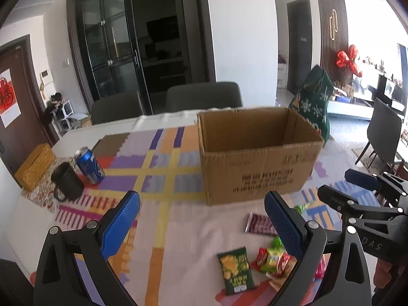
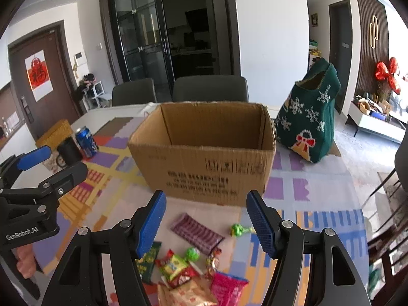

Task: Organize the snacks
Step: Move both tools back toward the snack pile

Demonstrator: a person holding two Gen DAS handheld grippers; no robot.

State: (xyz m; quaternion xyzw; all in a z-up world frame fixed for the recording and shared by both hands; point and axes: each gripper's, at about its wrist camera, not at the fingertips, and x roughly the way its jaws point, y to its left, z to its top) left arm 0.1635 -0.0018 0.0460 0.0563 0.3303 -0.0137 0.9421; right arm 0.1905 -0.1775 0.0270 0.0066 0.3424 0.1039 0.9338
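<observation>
While both grippers hover with their jaws wide apart, nothing is held and the snacks lie loose on the patterned tablecloth [image 1: 163, 168]

Biggest on the cloth is the open cardboard box [image 2: 204, 163], upright and standing just behind the snack pile, with a green knitted bag [image 2: 309, 125] beside its right end; off to the left a blue can [image 1: 89, 164] leans next to a black mug [image 1: 67, 185] and a yellow box [image 1: 34, 167]. Left gripper [image 1: 202, 223] and right gripper [image 2: 205, 220] both hang above the near edge. Below them sit a purple striped packet [image 2: 197, 232], a dark green chip packet [image 1: 236, 270], a pink packet [image 2: 228, 287], a red-and-yellow wrapper [image 2: 176, 267] and small green sweets [image 2: 238, 229], all outside the box
</observation>
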